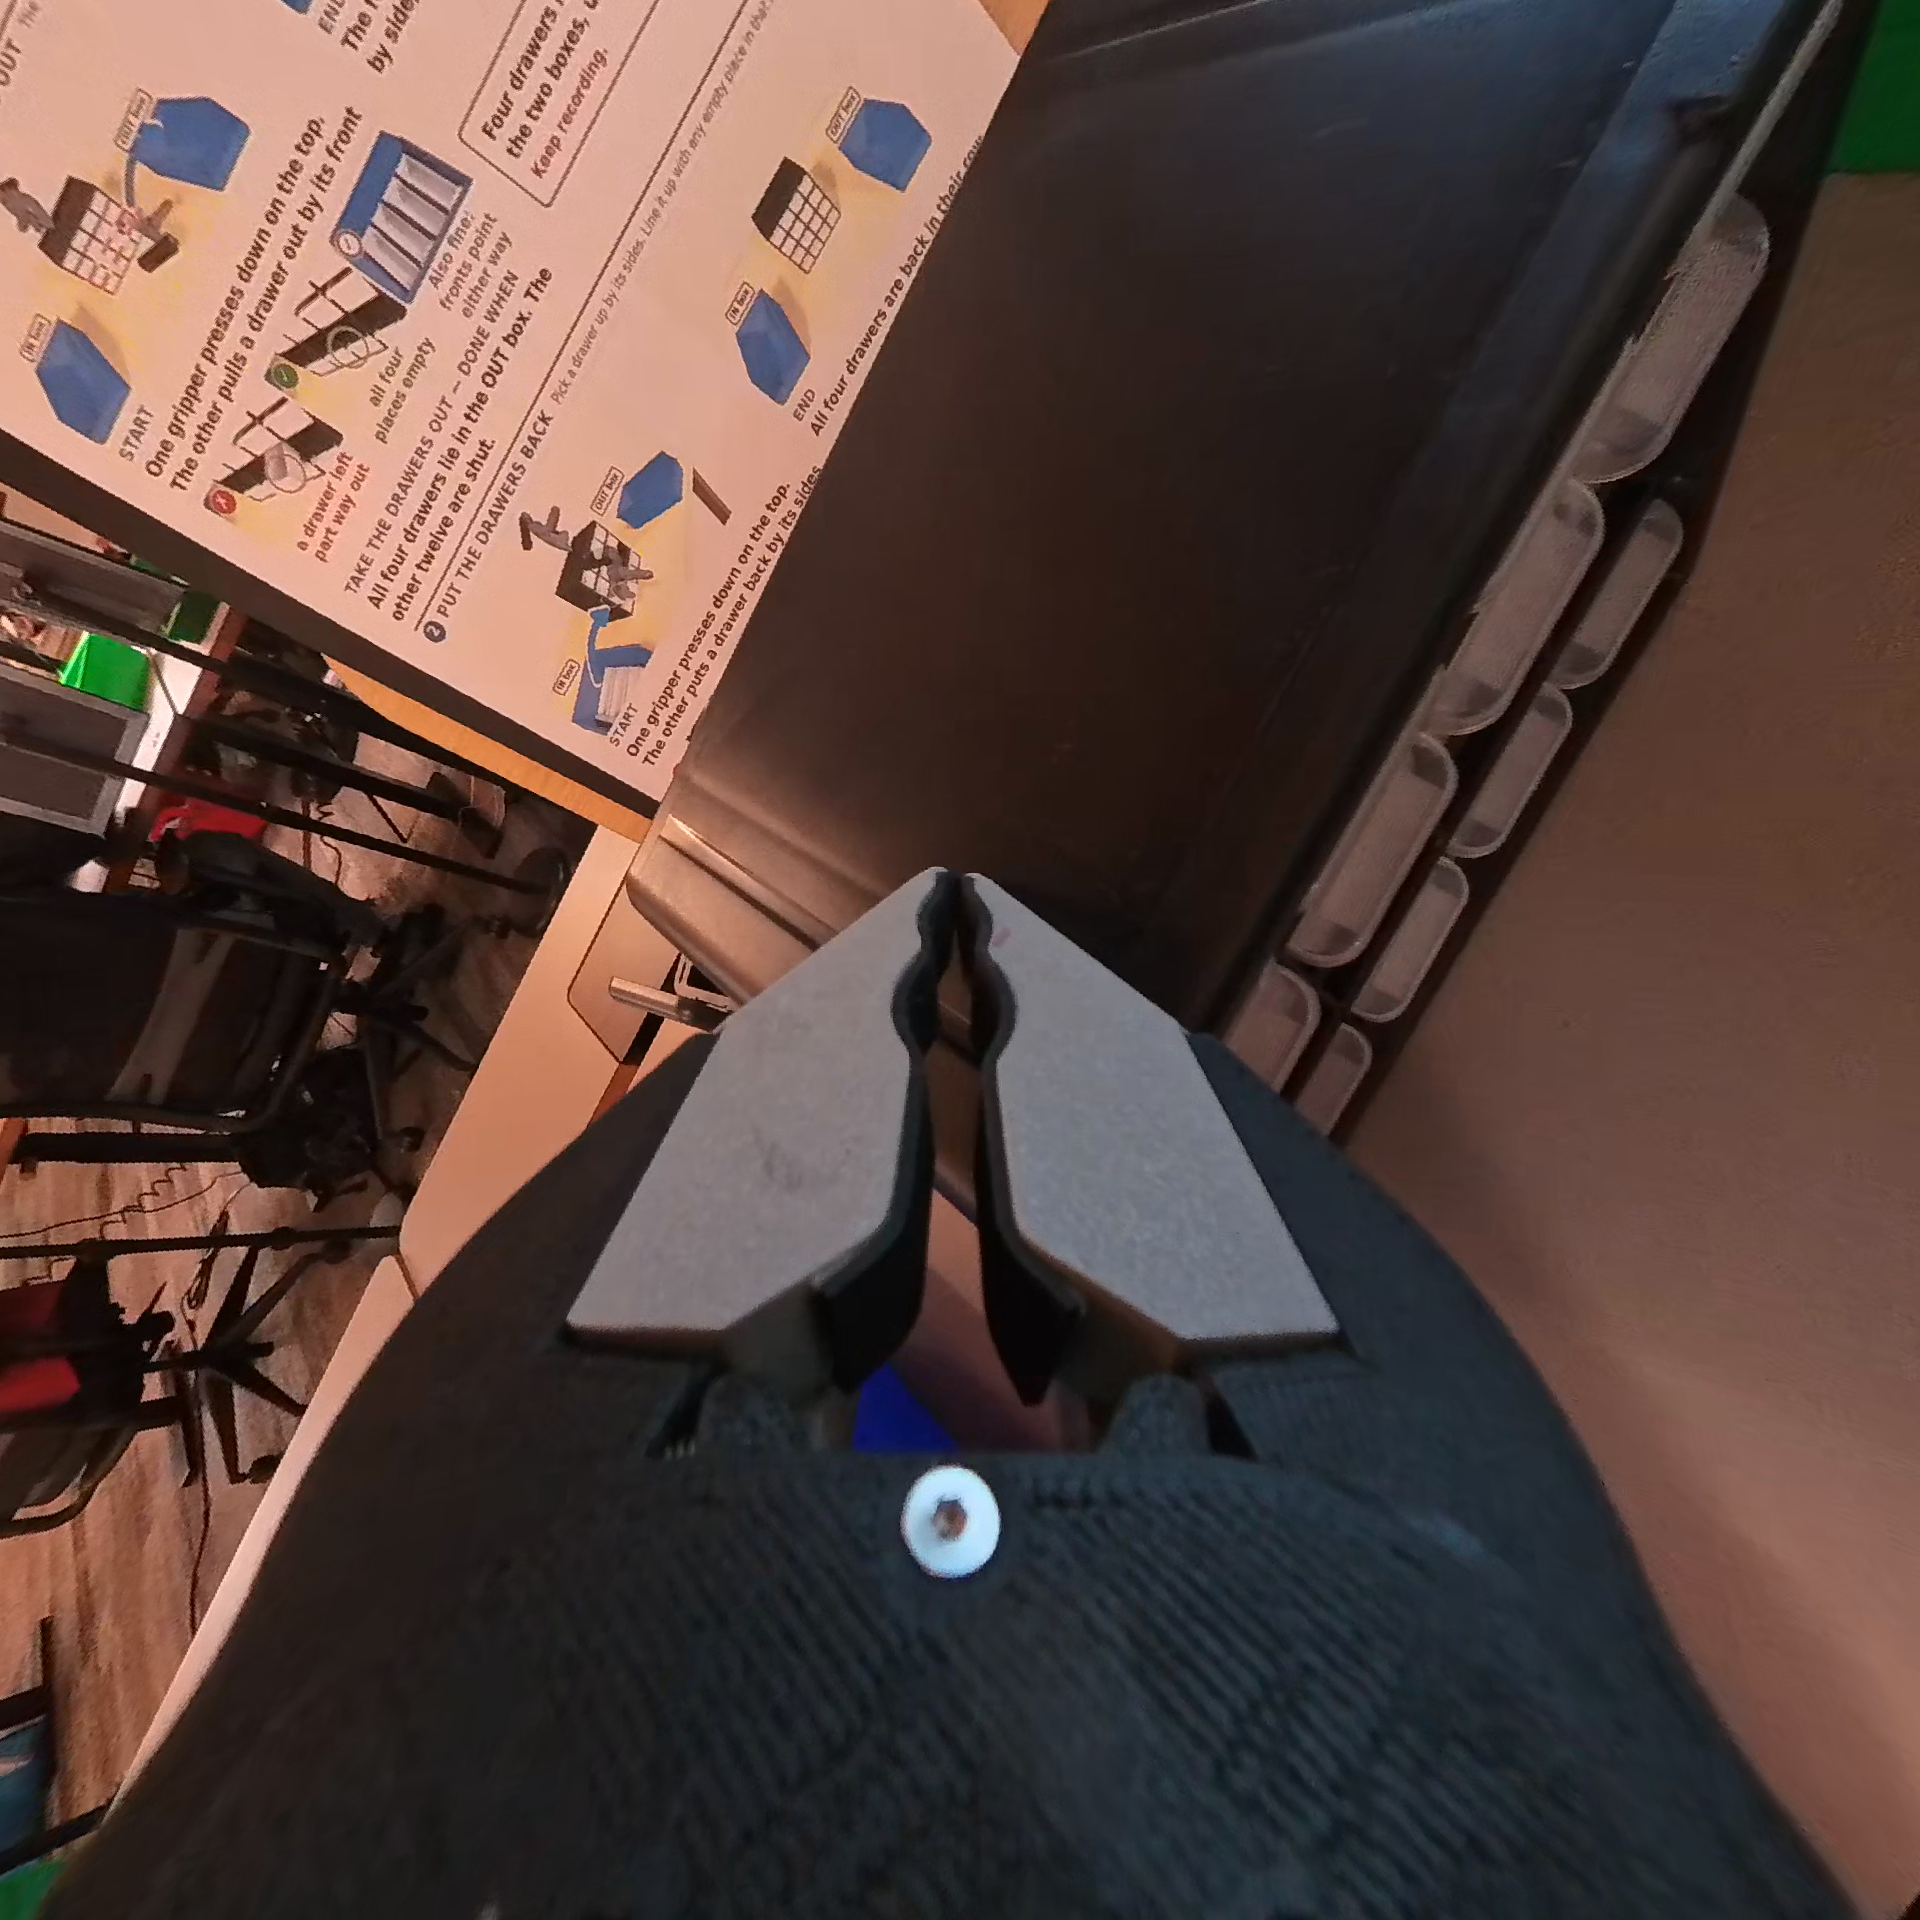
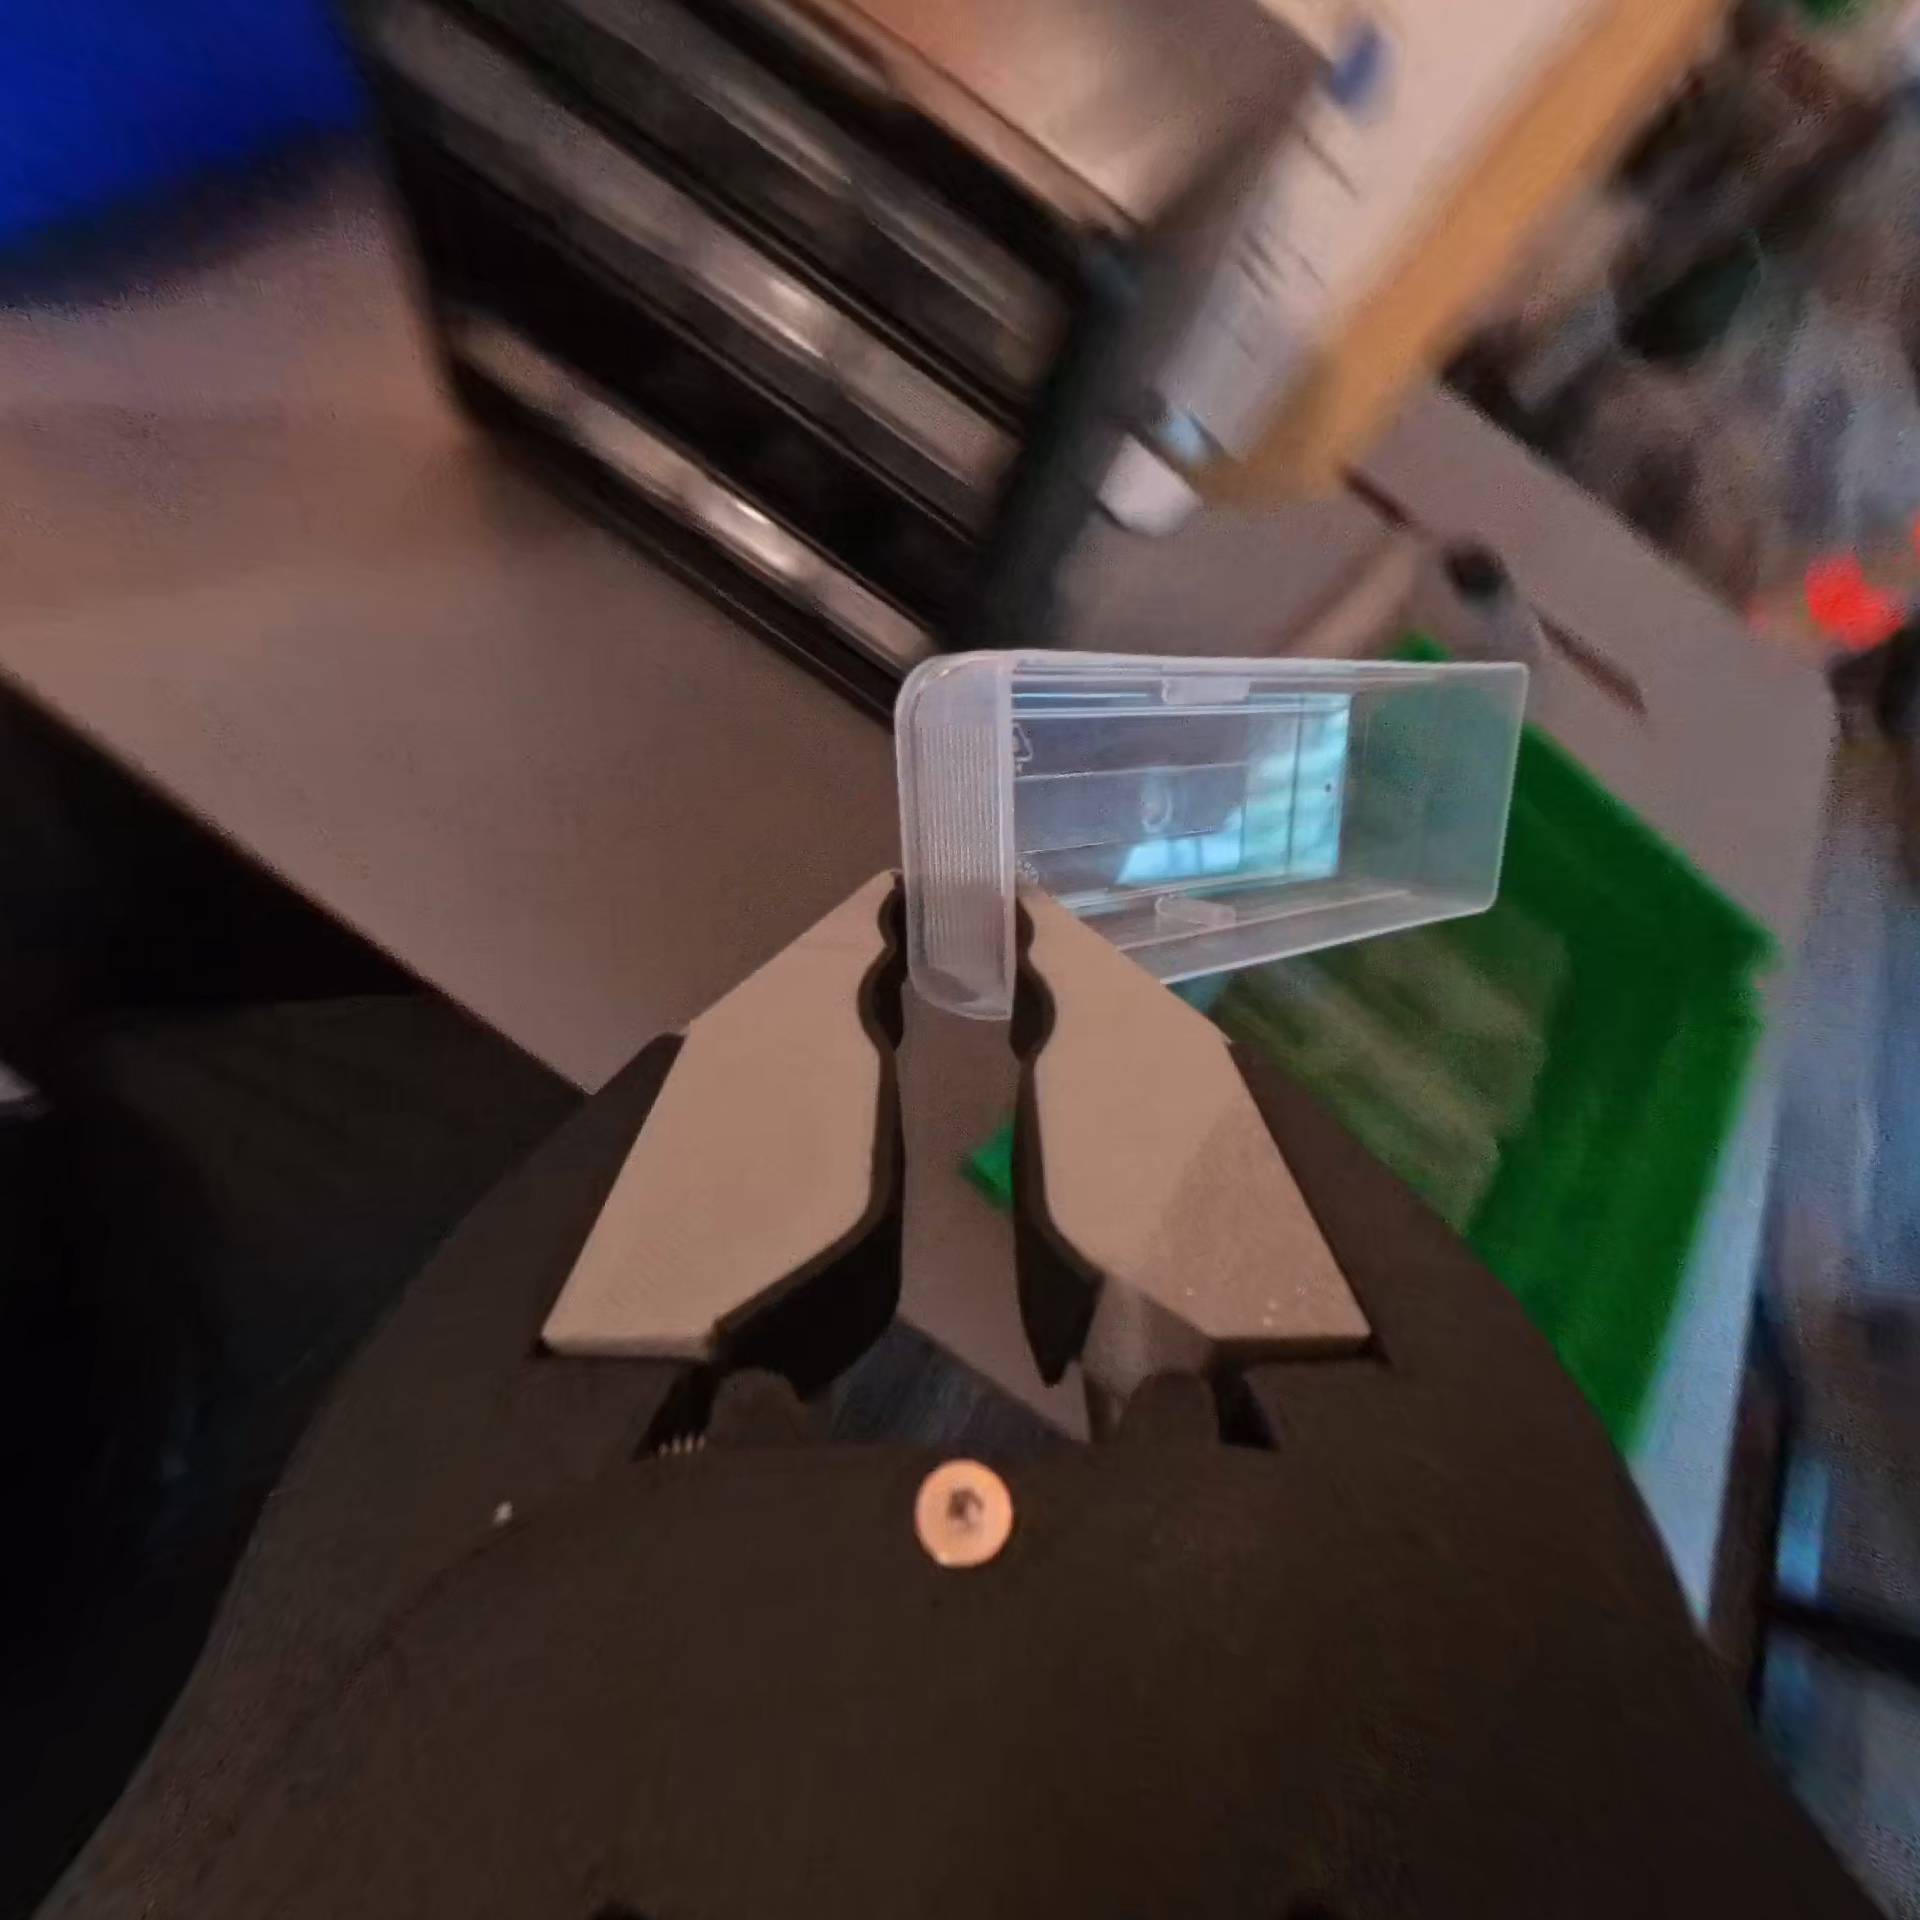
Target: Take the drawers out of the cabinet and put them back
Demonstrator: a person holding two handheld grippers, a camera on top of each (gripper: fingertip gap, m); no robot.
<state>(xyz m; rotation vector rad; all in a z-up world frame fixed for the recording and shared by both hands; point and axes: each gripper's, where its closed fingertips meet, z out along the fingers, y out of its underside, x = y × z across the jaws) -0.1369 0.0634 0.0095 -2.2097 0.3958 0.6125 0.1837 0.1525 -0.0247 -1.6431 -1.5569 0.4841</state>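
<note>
The black drawer cabinet (image 1: 1143, 468) fills the left wrist view, seen from above its top, with clear drawer fronts (image 1: 1538, 582) along its right side. My left gripper (image 1: 958, 883) is shut and empty, its tips at or just over the near corner of the cabinet top; contact is not clear. In the right wrist view my right gripper (image 2: 961, 909) is shut on the front handle of a clear plastic drawer (image 2: 1247, 810), held in the air and pointing right. The cabinet (image 2: 727, 343) stands blurred behind it, up and left.
A green bin (image 2: 1538, 1060) lies under and right of the held drawer. A blue box (image 2: 156, 125) shows at the top left. An instruction sheet (image 1: 468, 312) lies left of the cabinet. Past the table edge are chairs and stands (image 1: 208, 987).
</note>
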